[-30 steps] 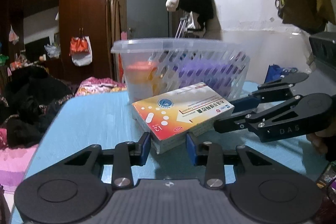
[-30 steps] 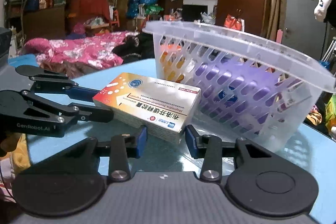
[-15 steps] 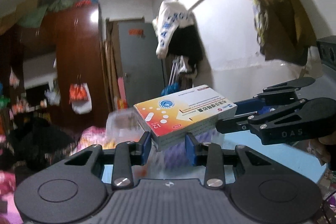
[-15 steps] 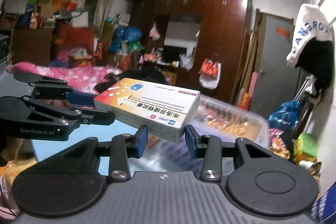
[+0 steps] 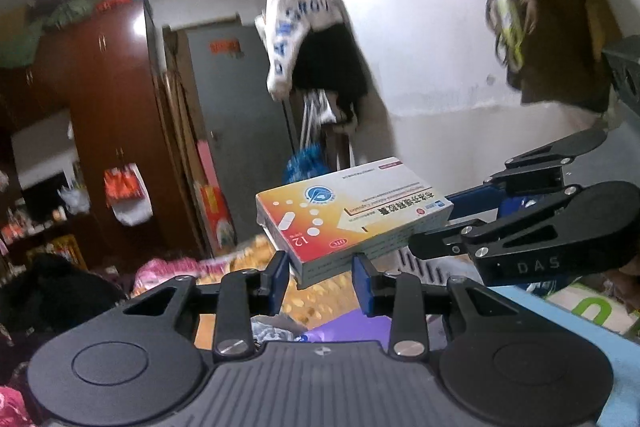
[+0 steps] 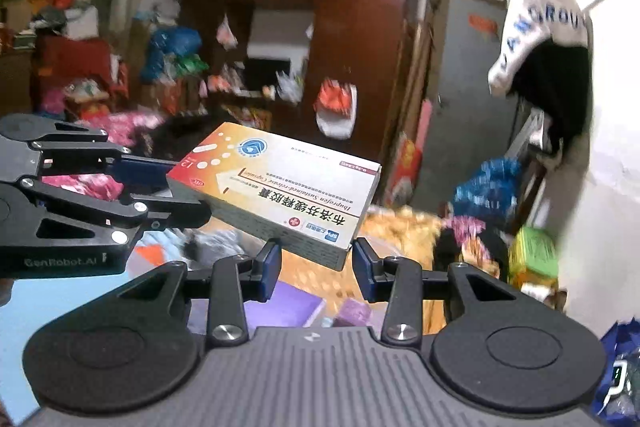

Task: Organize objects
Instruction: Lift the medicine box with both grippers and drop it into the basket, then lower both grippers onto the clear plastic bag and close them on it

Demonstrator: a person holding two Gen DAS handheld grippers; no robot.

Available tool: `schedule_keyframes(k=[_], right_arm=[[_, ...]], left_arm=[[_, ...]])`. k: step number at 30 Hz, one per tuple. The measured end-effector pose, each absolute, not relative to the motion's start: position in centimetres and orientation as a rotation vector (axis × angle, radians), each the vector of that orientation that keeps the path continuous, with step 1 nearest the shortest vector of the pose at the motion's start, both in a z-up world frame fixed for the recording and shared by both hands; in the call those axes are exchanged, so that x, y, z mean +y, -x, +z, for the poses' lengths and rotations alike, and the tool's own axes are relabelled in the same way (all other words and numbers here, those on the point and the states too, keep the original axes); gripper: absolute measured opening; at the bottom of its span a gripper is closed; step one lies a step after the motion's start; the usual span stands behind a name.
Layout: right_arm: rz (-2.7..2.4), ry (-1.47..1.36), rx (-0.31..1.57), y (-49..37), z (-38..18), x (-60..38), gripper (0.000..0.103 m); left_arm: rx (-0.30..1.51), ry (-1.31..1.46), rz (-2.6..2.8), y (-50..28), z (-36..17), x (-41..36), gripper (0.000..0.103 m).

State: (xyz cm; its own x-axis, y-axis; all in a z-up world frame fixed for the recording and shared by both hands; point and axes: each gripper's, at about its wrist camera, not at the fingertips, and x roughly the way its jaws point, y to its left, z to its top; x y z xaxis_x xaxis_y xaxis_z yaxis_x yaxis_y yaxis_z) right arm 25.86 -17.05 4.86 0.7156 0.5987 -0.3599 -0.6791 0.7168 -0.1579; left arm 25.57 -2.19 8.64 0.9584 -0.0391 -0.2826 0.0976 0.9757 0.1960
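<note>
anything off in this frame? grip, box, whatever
Box is held in mid-air by both grippers, left and right, each clamping an opposite end. It sits tilted, not level. No visible damage or spill.

Each camera sits just behind its own jaws and looks forward along them, tilted slightly down. The left wrist view faces a white wall, with the right gripper [image 5: 430, 227] entering from its right. The right wrist view faces the wardrobe [image 6: 360, 27], with the left gripper [image 6: 188, 193] entering from its left. Both views share the medicine box [image 5: 352, 215] [image 6: 280, 183], close ahead of the jaws, and the grey door [image 5: 236, 99] [image 6: 468, 67] far beyond.
</note>
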Motion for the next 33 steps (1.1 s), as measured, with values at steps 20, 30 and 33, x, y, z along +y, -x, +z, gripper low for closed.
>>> schedule_keyframes(k=[20,30,33], right_arm=[[0.63,0.12,0.388,-20.9,-0.8,-26.1,0.103],[0.63,0.062,0.616,-23.4,-6.3,-25.7,0.103],[0.604,0.061,0.638,-23.3,-7.0,-25.7,0.103]], left_arm=[[0.332,-0.094,-0.062,-15.4,2.1,2.8,0.088],[0.512,0.087,-0.042,-17.1,-2.8,7.8,0.088],[0.529,0.082,-0.036,-17.6,-3.5,7.6,0.088]])
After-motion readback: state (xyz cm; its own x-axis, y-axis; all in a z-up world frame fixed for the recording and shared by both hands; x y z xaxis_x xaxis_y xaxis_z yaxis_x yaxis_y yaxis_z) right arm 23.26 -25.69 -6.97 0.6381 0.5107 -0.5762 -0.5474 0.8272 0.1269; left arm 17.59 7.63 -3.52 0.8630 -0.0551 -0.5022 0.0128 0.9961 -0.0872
